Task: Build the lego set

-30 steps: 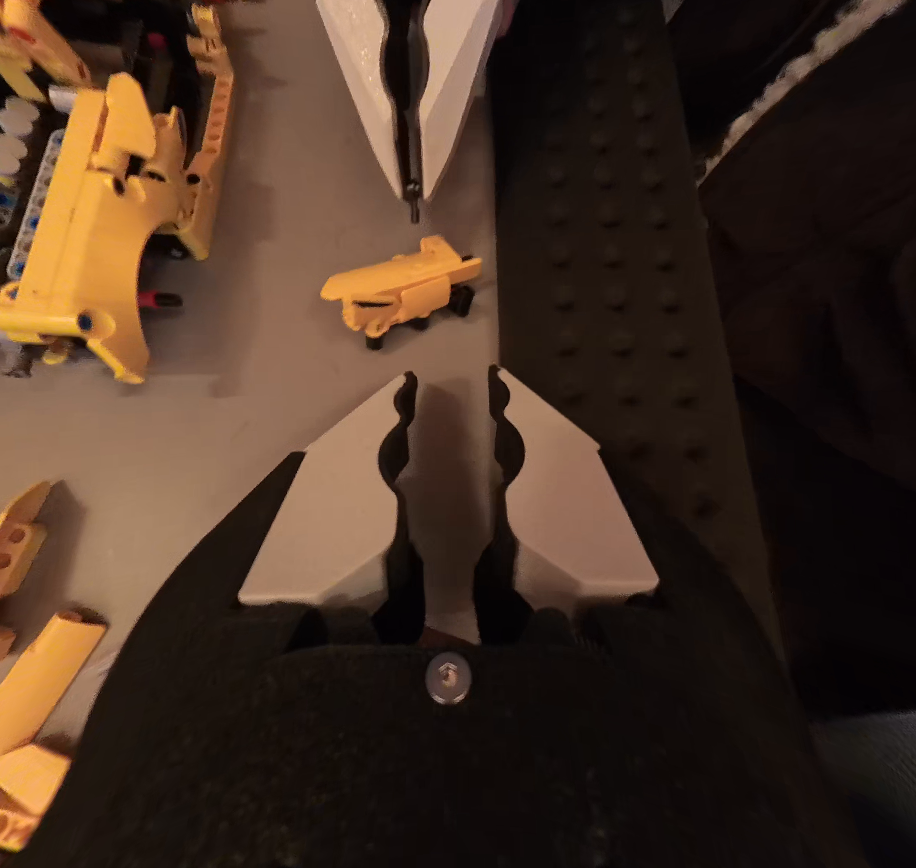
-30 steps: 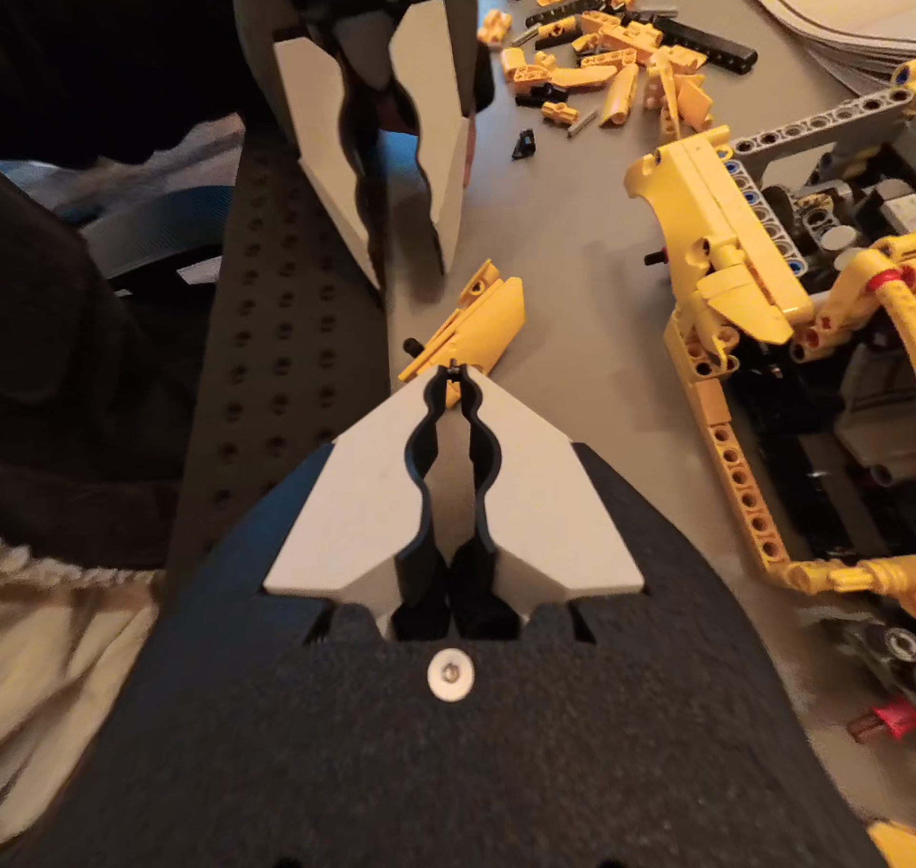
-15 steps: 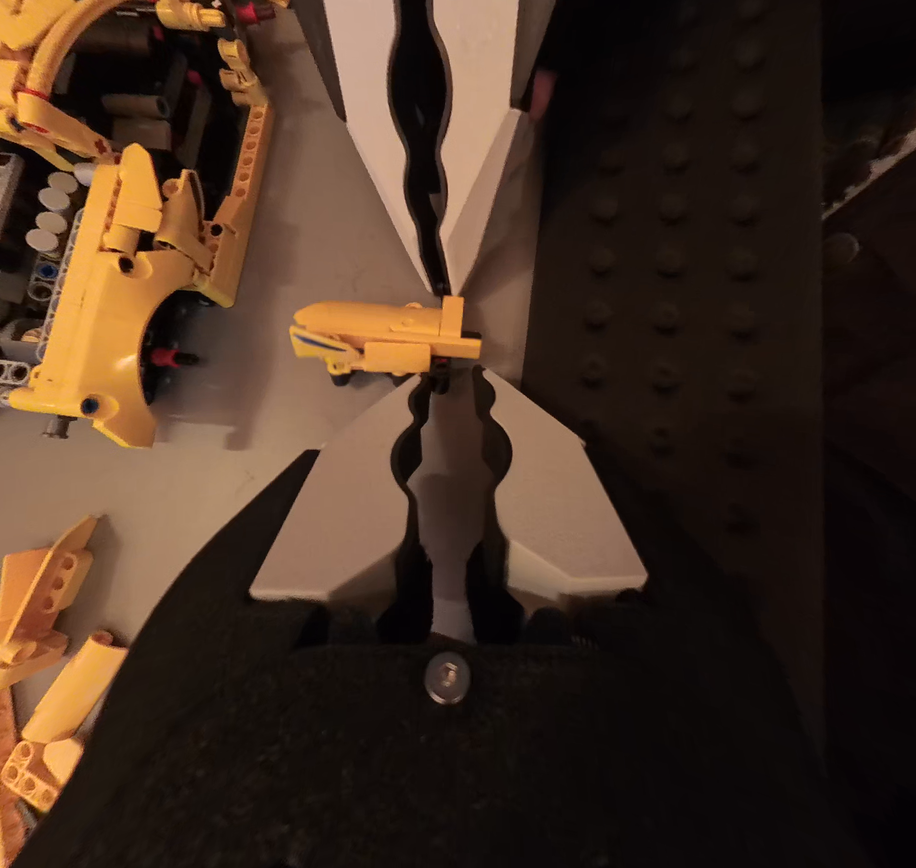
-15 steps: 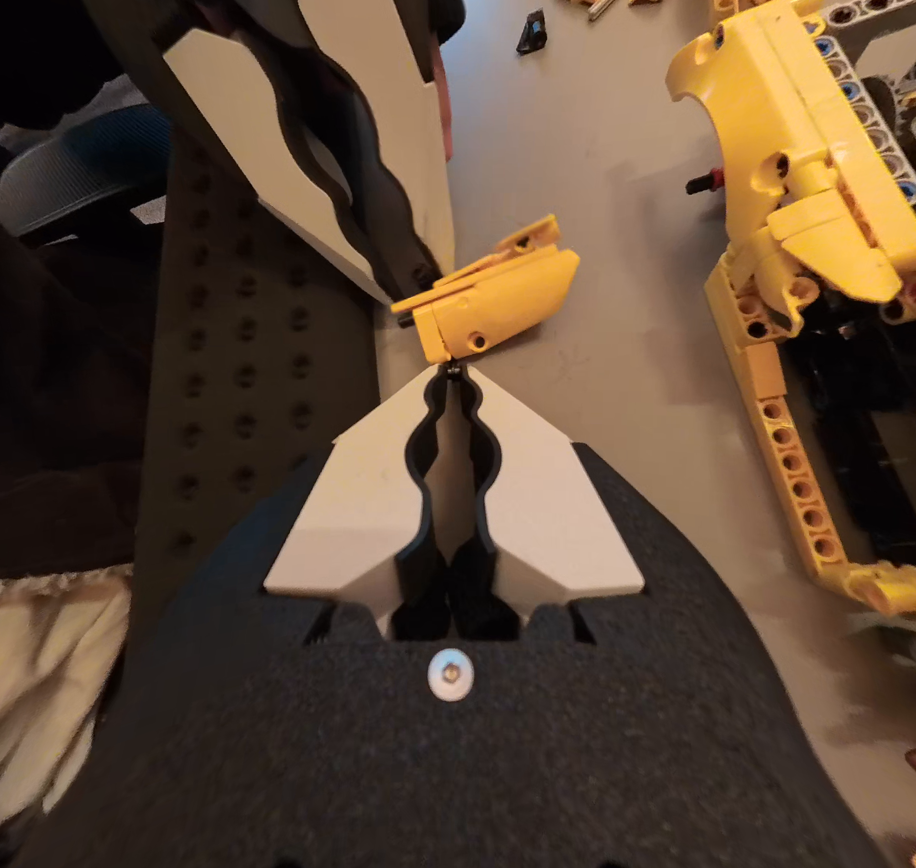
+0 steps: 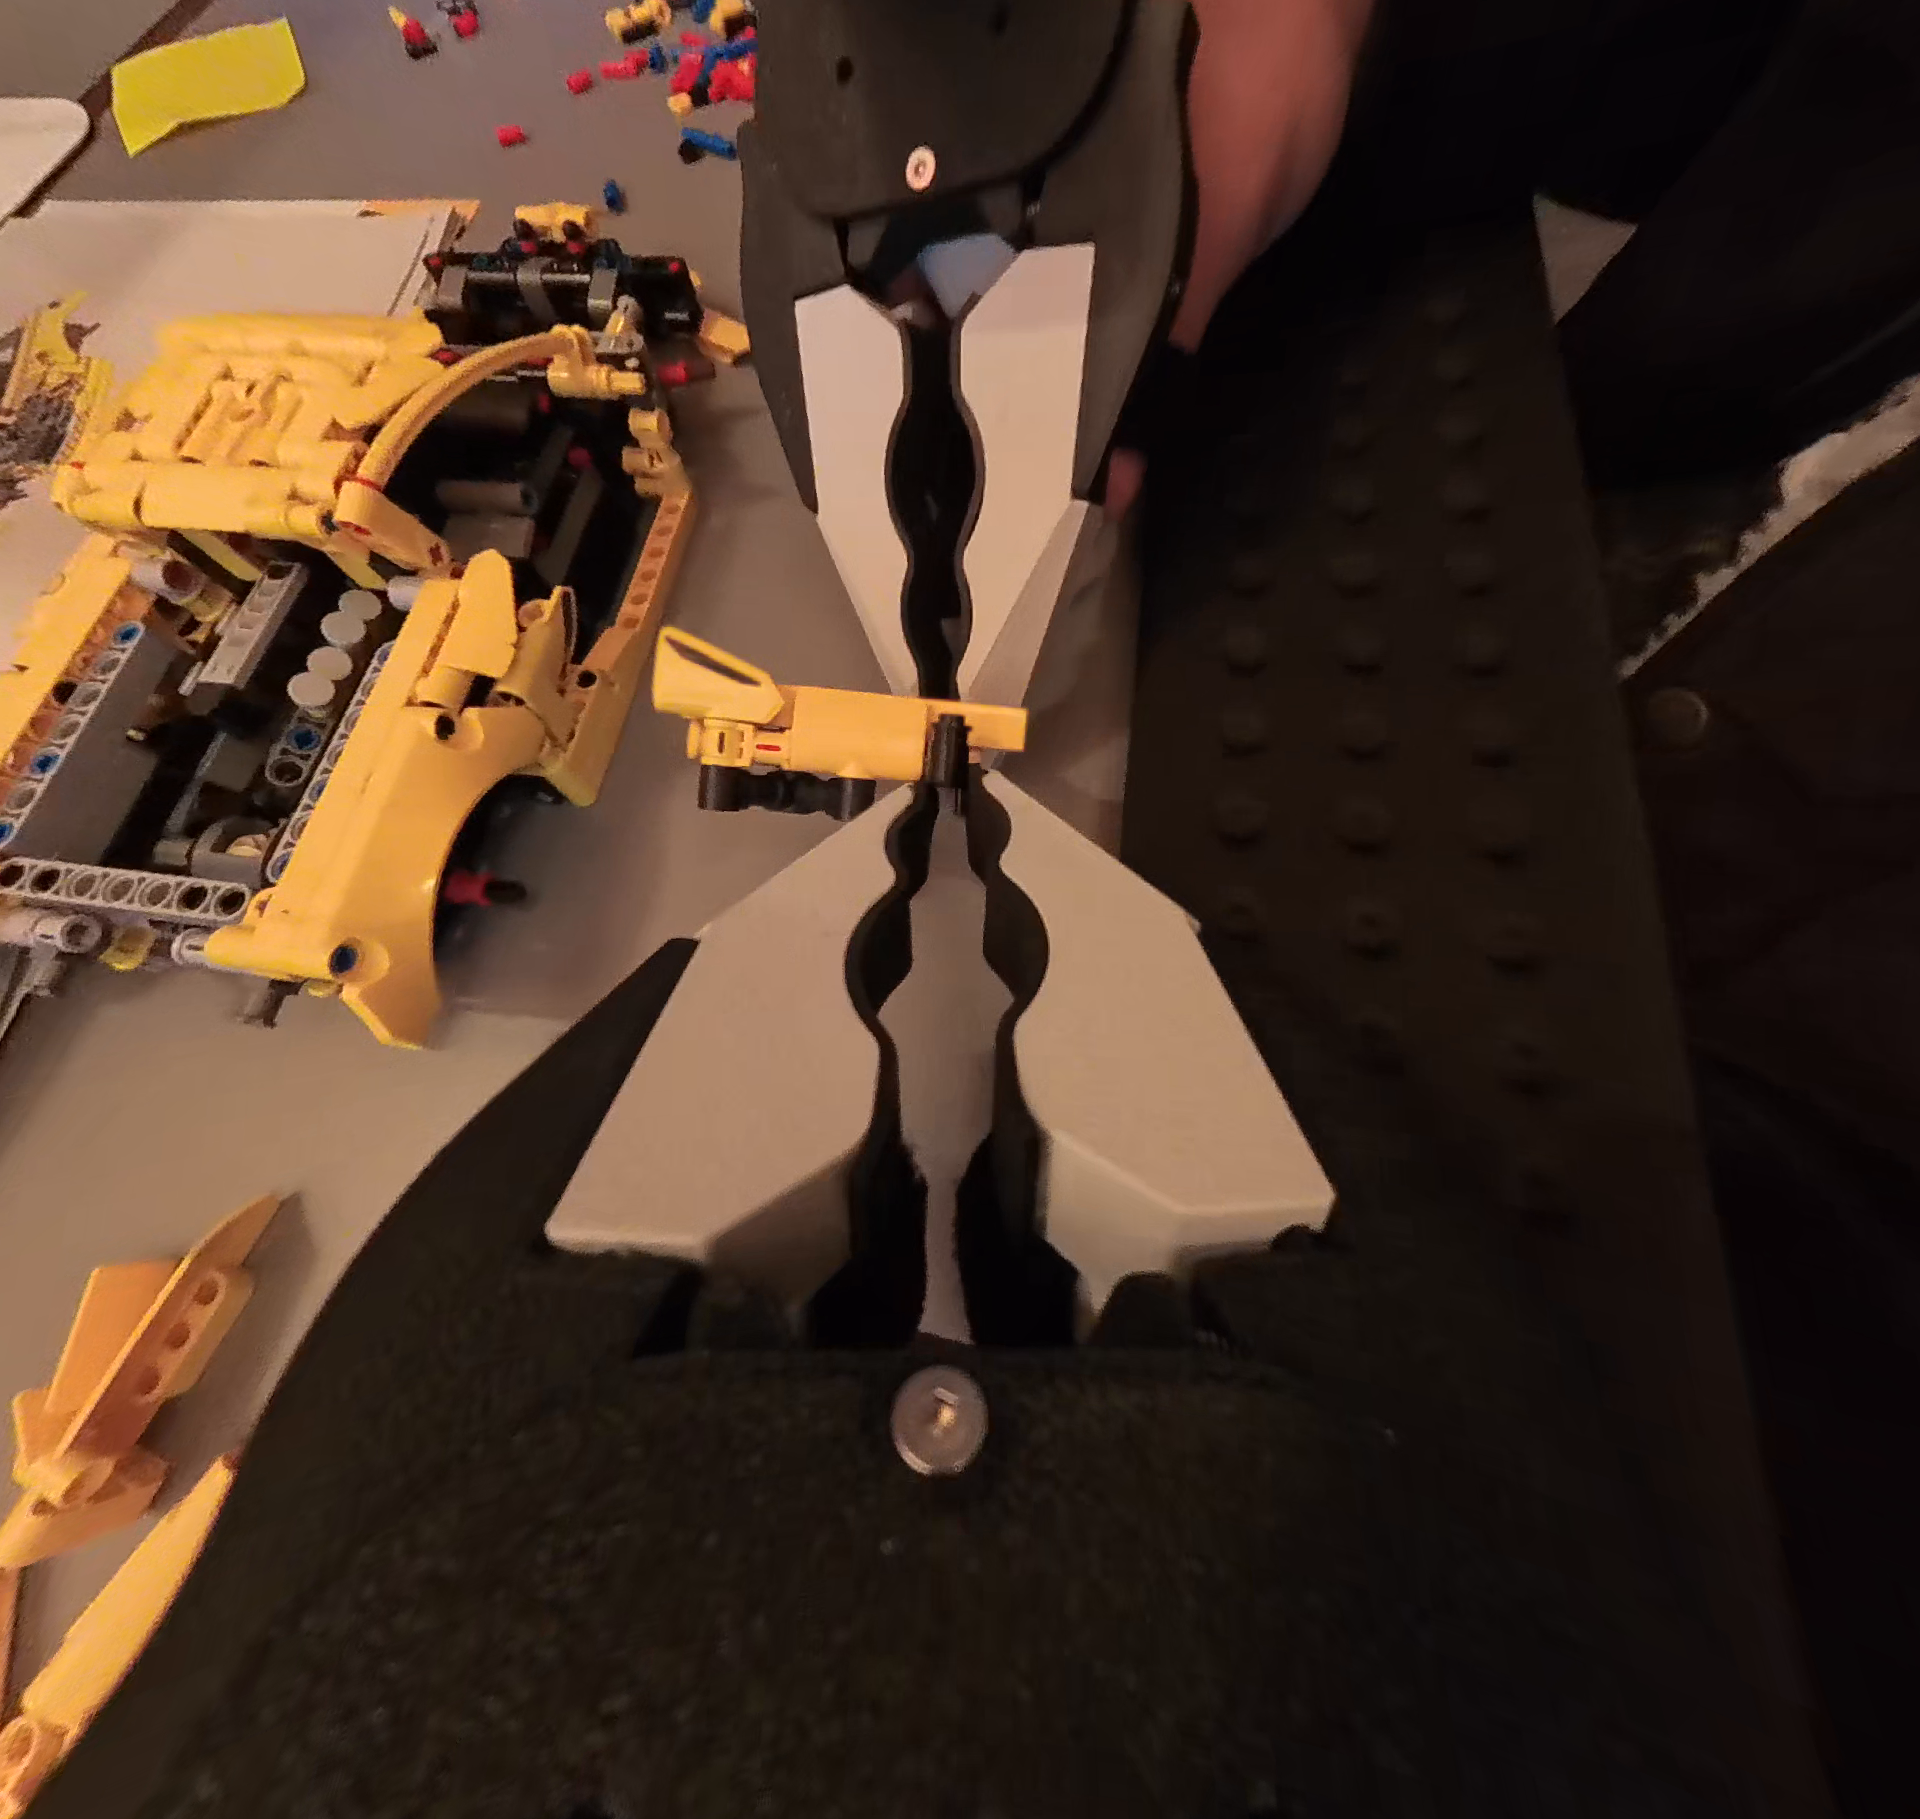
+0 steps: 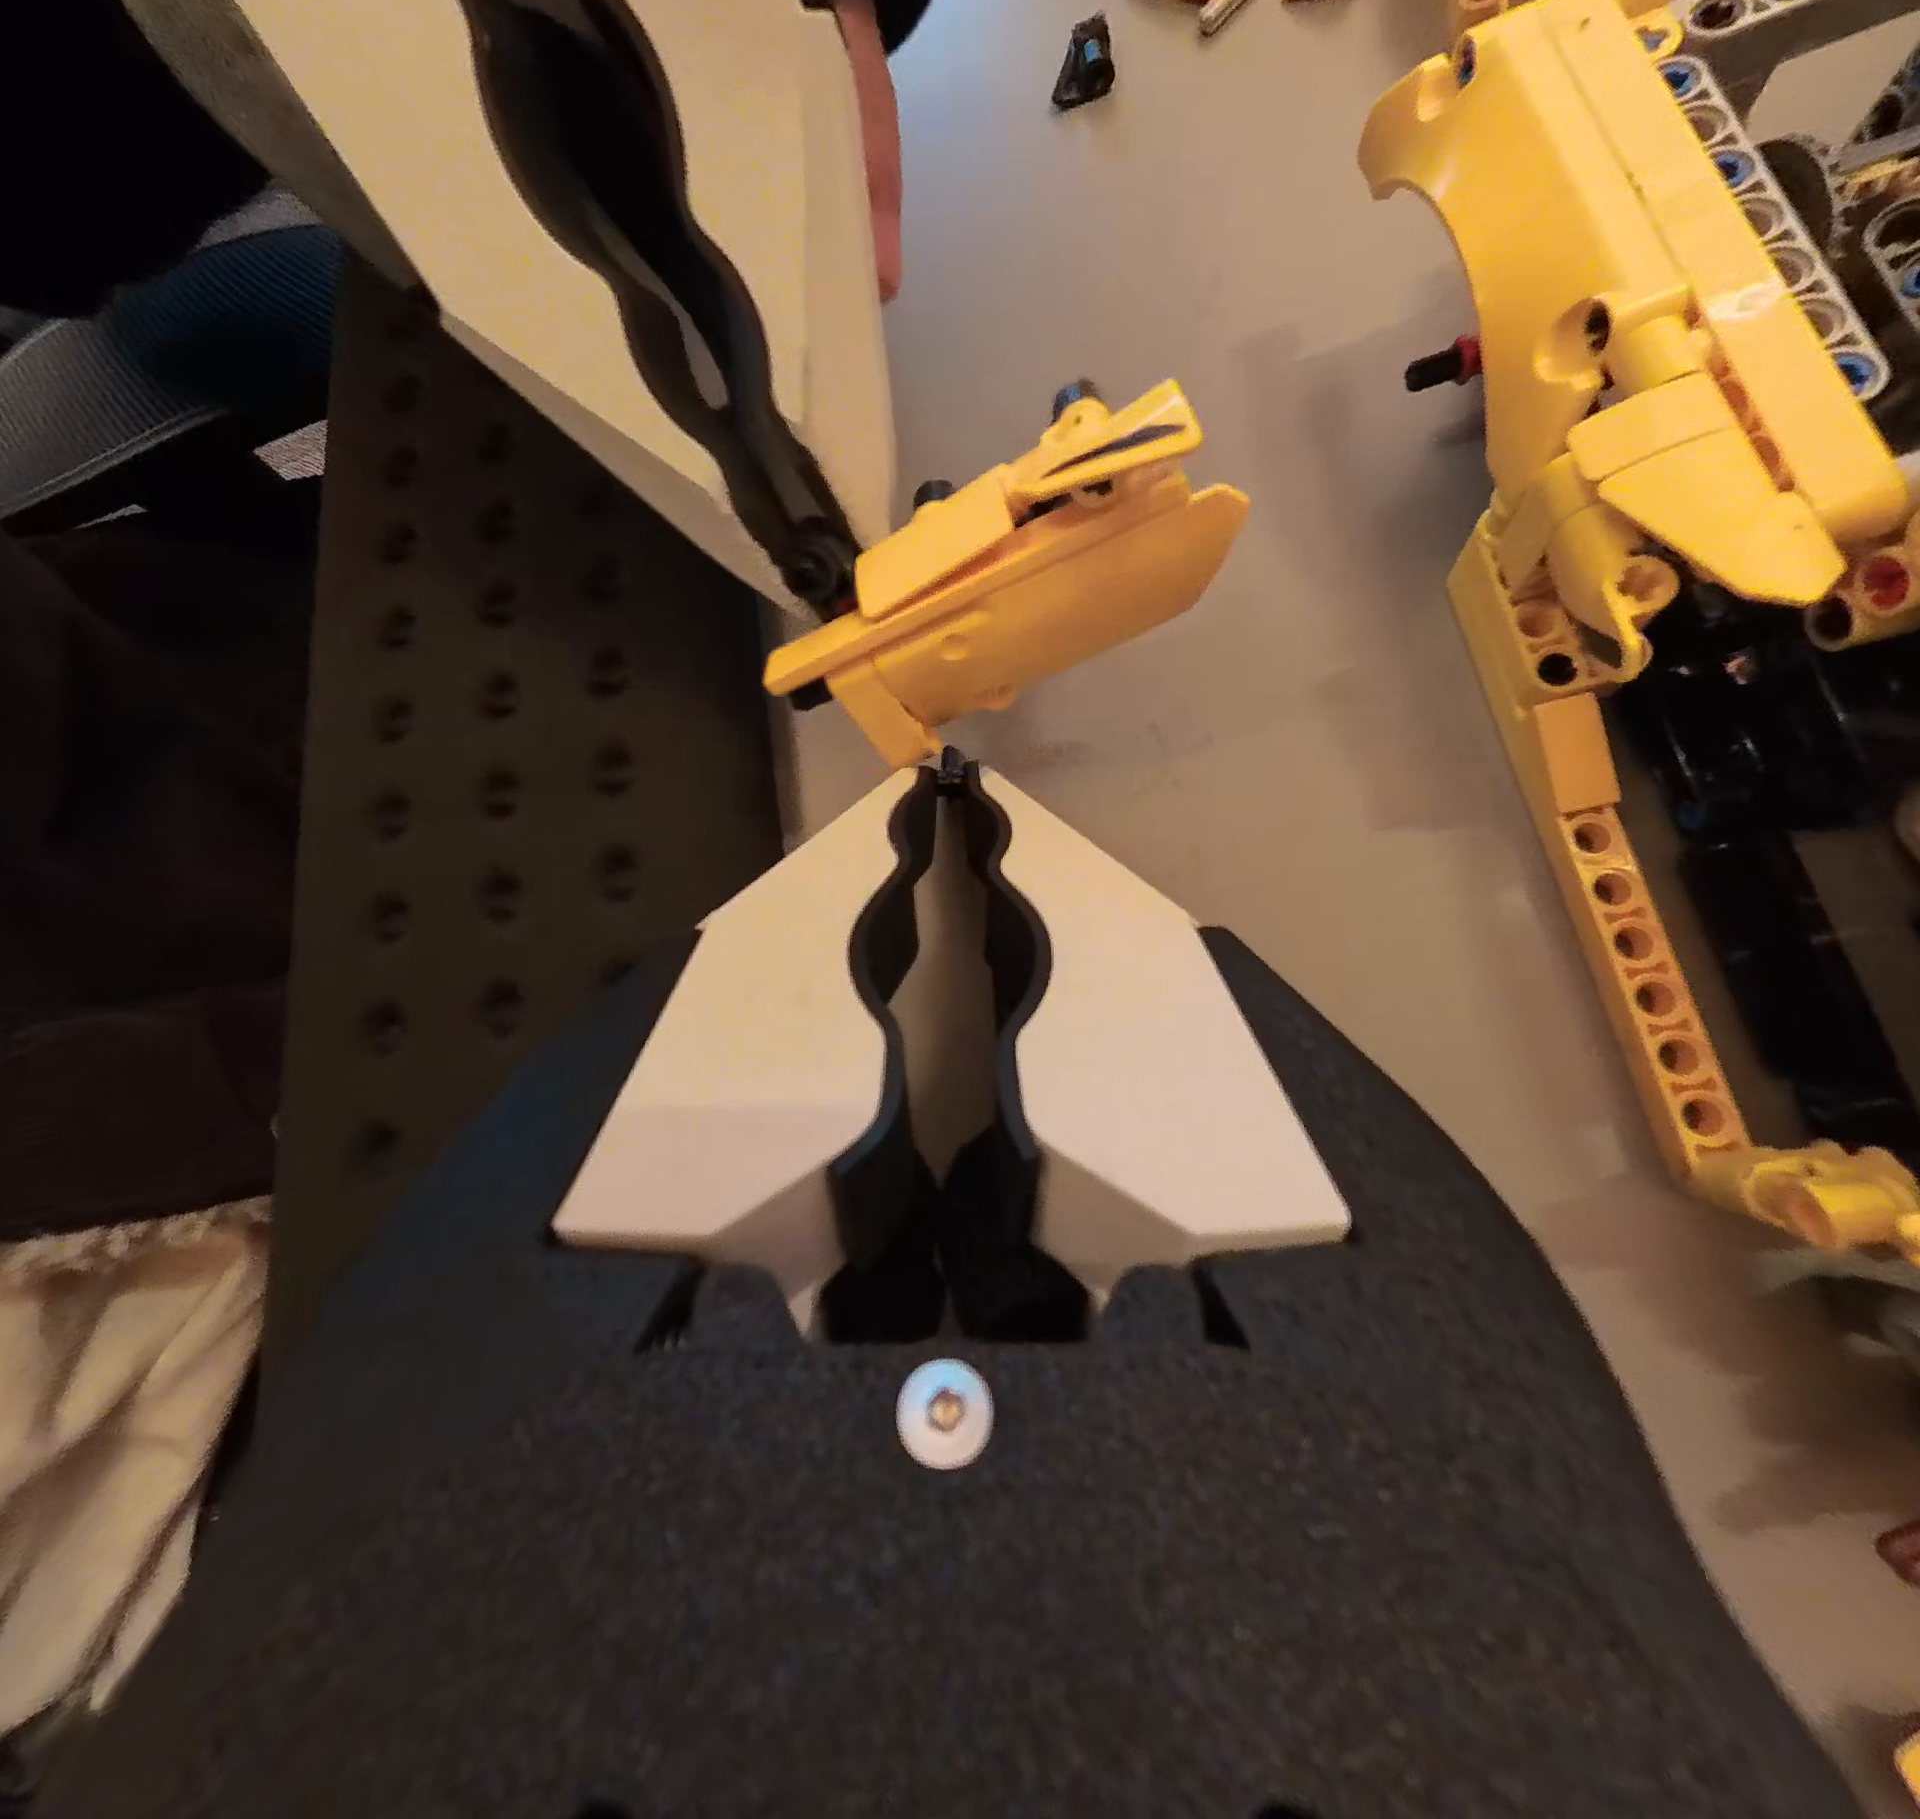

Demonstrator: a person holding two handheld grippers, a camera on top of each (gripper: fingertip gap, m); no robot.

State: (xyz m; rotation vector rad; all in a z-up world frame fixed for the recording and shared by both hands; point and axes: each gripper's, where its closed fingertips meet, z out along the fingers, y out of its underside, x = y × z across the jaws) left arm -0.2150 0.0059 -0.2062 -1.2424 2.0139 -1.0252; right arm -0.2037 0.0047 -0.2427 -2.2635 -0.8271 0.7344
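Note:
A small yellow sub-assembly (image 5: pixel 831 725) with black pins hangs above the grey table (image 5: pixel 623 1042), between my two grippers. My left gripper (image 5: pixel 940 795) is shut on a black pin at its right end. My right gripper (image 5: pixel 940 678) comes from the far side, its tips shut against the same end. In the right wrist view the right gripper (image 6: pixel 948 774) is shut on a small black pin (image 6: pixel 951 761) that touches the sub-assembly (image 6: pixel 1039 585). There the left gripper (image 6: pixel 816 564) grips from the upper left. The large yellow model (image 5: pixel 364 730) lies to the left.
A black studded strip (image 5: pixel 1351 730) runs along the table's right side. Loose yellow panels (image 5: pixel 135 1354) lie at near left. Small coloured pieces (image 5: pixel 686 55), a yellow sheet (image 5: pixel 208 91) and a booklet (image 5: pixel 208 263) lie at the back. The big model (image 6: pixel 1621 315) fills the right of the right wrist view. My right fingertips sit around 4 cm from my left ones.
My left gripper went from open to shut on the sub-assembly. The sub-assembly left the table and now hangs between both grippers. The right gripper brought its black pin up to it.

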